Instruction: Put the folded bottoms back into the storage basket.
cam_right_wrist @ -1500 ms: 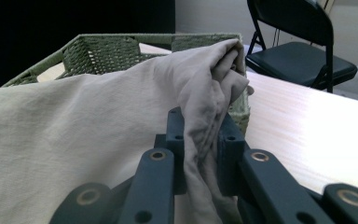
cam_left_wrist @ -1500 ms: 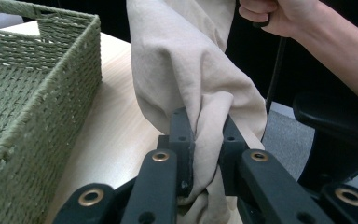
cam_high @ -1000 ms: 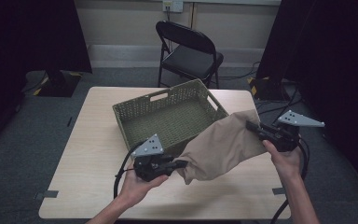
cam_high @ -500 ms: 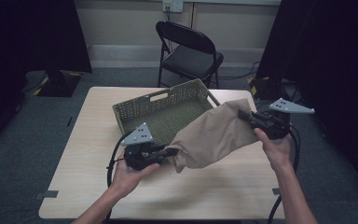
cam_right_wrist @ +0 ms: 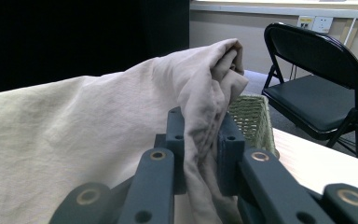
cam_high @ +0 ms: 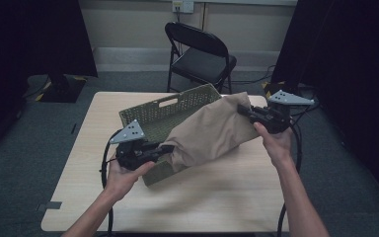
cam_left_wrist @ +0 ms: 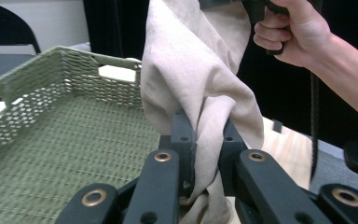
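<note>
A beige cloth [cam_high: 212,131] hangs stretched between my two grippers, above the green woven basket [cam_high: 153,116] on the table. My left gripper [cam_high: 170,149] is shut on the cloth's near-left end, over the basket's front part. In the left gripper view the cloth [cam_left_wrist: 200,93] rises from between the jaws, with the basket [cam_left_wrist: 51,140] below and to the left. My right gripper [cam_high: 244,111] is shut on the cloth's far-right end, near the basket's right end. The right gripper view has bunched cloth [cam_right_wrist: 121,126] pinched between the jaws and the basket's corner [cam_right_wrist: 254,119] just behind.
The basket lies at an angle on a light wooden table [cam_high: 237,197]. A black folding chair [cam_high: 200,54] stands behind the table's far edge. Dark curtains hang at both sides. A cable [cam_high: 103,163] loops off the left gripper.
Both grippers have carried the cloth up and to the left, from beside the basket's right end to over the basket. Both stay shut on it.
</note>
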